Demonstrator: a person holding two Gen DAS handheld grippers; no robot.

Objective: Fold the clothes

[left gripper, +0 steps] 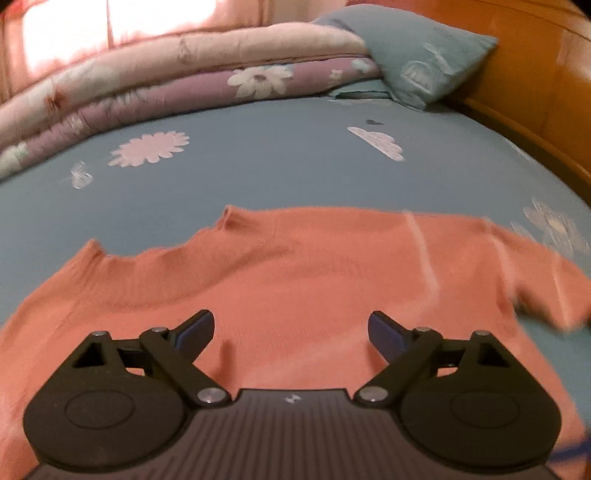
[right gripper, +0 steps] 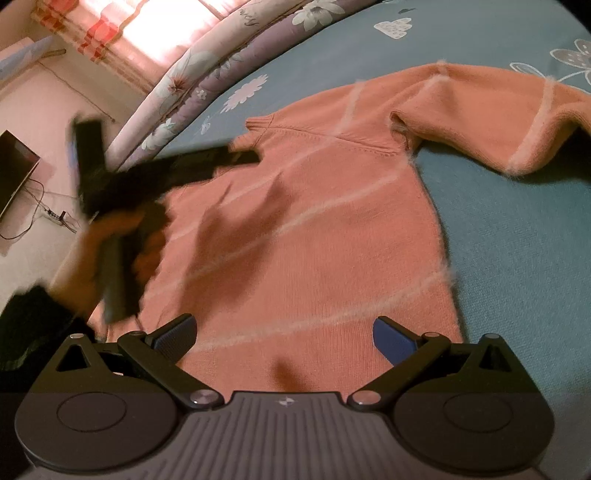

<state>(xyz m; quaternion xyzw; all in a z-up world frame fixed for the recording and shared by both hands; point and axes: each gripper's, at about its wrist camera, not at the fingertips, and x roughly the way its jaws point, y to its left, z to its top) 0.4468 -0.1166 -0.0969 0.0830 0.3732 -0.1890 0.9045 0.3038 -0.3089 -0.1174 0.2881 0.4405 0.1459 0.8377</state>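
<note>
sweater: salmon-orange knit, thin pale stripes, lying flat on the bed, front or back up cannot tell; collar toward the rolled quilts
sleeve: one sleeve spread out to the side over the sheet, cuff end out of frame
other side of sweater: partly hidden behind the left hand and tool in the right wrist view
left gripper: over the sweater body, jaws spread wide, nothing between them, pads clear of the fabric; picture blurred
left hand: seen blurred in the right wrist view, wrapped round the left tool's handle, dark sleeve at the wrist
right gripper: above the sweater's lower hem area, jaws wide apart, holding nothing
bed sheet: blue-teal, white flower and cloud prints, sweater directly on it
quilts: pink and purple floral, folded in a long stack along the far edge of the bed
pillow: teal, leaning at the wooden headboard
curtain: pink, bright light through it
floor side: dark screen and cables, well apart from the bed
</note>
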